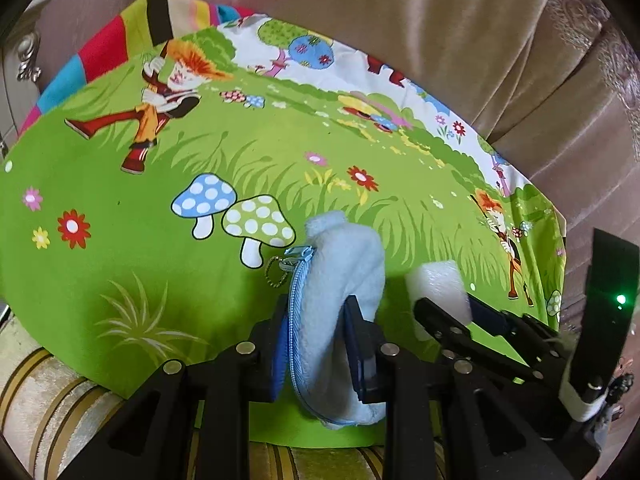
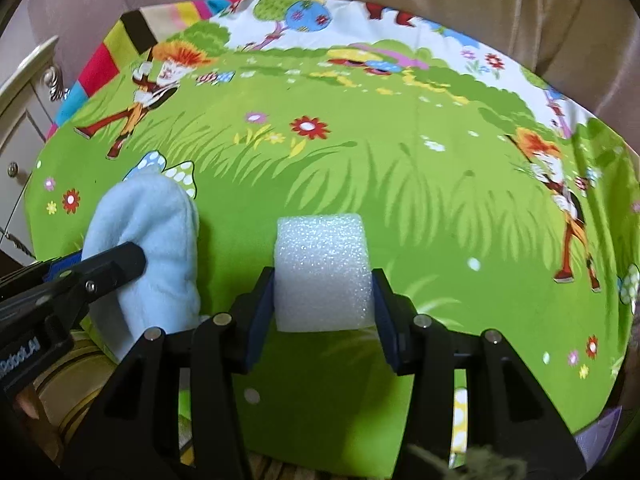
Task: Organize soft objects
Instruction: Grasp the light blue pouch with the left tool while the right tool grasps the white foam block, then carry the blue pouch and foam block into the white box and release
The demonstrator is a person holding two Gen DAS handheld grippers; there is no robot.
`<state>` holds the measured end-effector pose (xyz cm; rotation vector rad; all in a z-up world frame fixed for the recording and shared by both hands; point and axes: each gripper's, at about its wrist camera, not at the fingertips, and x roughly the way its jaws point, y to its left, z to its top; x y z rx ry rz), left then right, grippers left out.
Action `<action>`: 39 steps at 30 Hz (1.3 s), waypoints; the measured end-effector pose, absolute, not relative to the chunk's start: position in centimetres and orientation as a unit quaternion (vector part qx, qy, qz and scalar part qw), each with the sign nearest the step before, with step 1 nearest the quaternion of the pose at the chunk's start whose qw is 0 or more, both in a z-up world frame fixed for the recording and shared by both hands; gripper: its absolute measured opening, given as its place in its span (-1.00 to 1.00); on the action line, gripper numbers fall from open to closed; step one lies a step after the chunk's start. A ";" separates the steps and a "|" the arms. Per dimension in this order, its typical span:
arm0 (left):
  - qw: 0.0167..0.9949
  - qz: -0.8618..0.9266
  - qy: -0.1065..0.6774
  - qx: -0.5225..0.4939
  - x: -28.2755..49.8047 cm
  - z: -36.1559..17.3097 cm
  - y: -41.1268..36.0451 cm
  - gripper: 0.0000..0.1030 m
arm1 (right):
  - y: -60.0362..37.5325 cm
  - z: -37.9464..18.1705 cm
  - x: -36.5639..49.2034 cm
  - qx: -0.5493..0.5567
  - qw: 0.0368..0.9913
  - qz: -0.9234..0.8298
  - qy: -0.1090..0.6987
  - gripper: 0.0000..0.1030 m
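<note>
A light blue plush pouch [image 1: 340, 312] with a blue zipper and a bead chain stands on edge on the green cartoon sheet [image 1: 160, 184]. My left gripper [image 1: 316, 320] is shut on the pouch, one pad on each side. The pouch also shows at the left of the right wrist view [image 2: 148, 240]. A white foam block [image 2: 322, 272] sits on the sheet [image 2: 440, 200]. My right gripper [image 2: 323, 292] is shut on the block's two sides. The block [image 1: 438, 288] and the right gripper [image 1: 452, 312] show just right of the pouch in the left wrist view.
The sheet lies on a striped sofa seat [image 1: 52, 396], with a beige cushioned back [image 1: 440, 40] behind. A multicoloured striped cloth [image 1: 120, 40] lies under the sheet's far left corner. A white cabinet [image 2: 20, 120] stands at the left.
</note>
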<state>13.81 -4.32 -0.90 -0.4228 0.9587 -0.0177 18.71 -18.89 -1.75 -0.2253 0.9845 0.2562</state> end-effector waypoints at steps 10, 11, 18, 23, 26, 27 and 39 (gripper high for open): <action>0.881 -0.025 0.443 -0.165 12.5 0.9 -6.6 -0.49 | -21.8 0.9 14.7 -0.076 0.887 0.091 0.445 -0.02; 0.882 -0.027 0.441 -0.161 12.3 1.1 -6.9 -0.49 | -22.0 1.0 14.4 -0.074 0.888 0.090 0.444 -0.02; 0.889 -0.050 0.433 -0.138 10.7 2.6 -9.5 -0.49 | -24.7 2.4 10.9 -0.052 0.897 0.069 0.434 -0.02; 0.892 -0.076 0.429 -0.118 9.2 3.6 -11.9 -0.49 | -27.1 3.2 8.4 -0.040 0.902 0.053 0.427 -0.02; 0.892 -0.095 0.428 -0.110 8.2 4.1 -13.4 -0.49 | -28.6 3.9 6.7 -0.035 0.906 0.040 0.420 -0.02; 0.891 -0.101 0.429 -0.109 7.9 4.2 -13.9 -0.49 | -29.3 4.1 6.0 -0.033 0.907 0.036 0.418 -0.02; 0.870 -0.197 0.443 -0.094 4.9 5.3 -20.3 -0.49 | -37.2 6.1 -0.7 0.003 0.916 -0.037 0.400 -0.02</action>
